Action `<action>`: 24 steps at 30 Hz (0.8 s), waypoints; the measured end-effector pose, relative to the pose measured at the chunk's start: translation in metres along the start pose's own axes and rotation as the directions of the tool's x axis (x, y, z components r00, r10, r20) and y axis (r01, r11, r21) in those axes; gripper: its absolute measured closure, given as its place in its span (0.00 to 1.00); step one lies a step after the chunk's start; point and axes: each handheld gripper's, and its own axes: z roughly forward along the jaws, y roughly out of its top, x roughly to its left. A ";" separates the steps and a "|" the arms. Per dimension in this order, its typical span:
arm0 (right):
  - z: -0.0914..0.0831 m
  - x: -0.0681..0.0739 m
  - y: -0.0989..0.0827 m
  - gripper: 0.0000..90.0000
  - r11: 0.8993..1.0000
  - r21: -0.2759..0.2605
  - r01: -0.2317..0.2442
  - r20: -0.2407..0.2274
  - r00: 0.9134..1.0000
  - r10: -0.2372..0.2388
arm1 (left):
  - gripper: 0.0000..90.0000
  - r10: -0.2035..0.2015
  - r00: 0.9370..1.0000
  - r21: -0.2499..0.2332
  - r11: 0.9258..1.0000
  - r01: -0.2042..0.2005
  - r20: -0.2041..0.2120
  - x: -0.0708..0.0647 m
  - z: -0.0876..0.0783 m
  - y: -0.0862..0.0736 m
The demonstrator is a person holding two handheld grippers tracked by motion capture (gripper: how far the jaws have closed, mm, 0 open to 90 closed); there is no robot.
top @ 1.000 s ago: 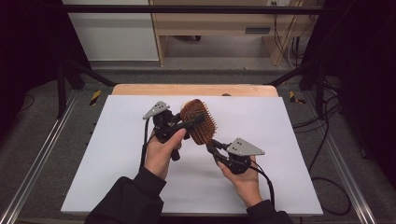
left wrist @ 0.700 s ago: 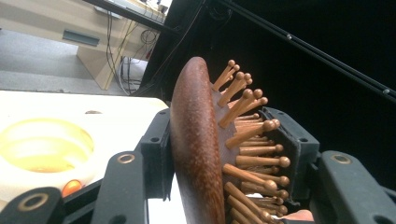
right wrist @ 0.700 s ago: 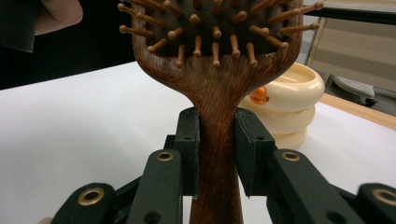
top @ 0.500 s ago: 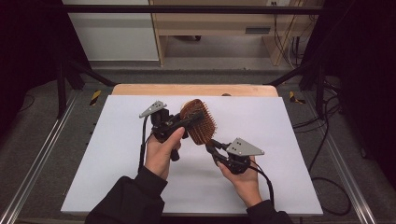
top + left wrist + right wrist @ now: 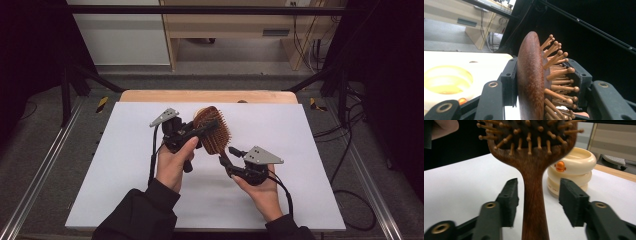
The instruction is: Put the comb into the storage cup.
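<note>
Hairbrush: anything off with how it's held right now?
Slightly odd: the left gripper clamps the hairbrush across its bristled head, one pad pressing on the wooden pins. The right gripper has just been opening, pads clear of the handle.

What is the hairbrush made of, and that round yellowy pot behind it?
The hairbrush looks like dark reddish-brown wood with a smooth finish: fine grain speckles show on its handle and back. Its pins look like paler wood with rounded tips, set in a black pad, perhaps rubber. The cream pot is glossy with an orange mark; probably plastic, though glazed ceramic can't be ruled out.
</note>
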 end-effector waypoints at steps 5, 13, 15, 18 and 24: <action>-0.003 -0.002 -0.001 0.37 1.000 0.020 -0.018 -0.005 1.000 0.018 | 0.56 0.010 0.999 -0.025 1.000 -0.011 -0.031 0.004 -0.006 0.005; -0.008 -0.008 -0.005 0.27 0.998 0.067 -0.023 0.022 1.000 0.022 | 0.56 0.035 0.997 -0.043 0.998 -0.038 -0.069 0.007 -0.017 0.013; -0.009 -0.011 -0.007 0.22 0.997 0.070 -0.042 0.023 0.999 0.040 | 0.56 0.050 0.996 -0.044 0.998 -0.054 -0.075 0.006 -0.019 0.015; -0.012 -0.014 -0.010 0.16 0.996 0.077 -0.048 0.043 0.998 0.045 | 0.56 0.058 0.995 -0.049 0.997 -0.061 -0.078 0.007 -0.021 0.018; -0.027 -0.028 -0.022 0.12 0.994 0.081 -0.072 0.082 0.995 0.065 | 0.56 0.051 0.995 -0.064 0.996 -0.056 -0.083 0.012 -0.027 0.023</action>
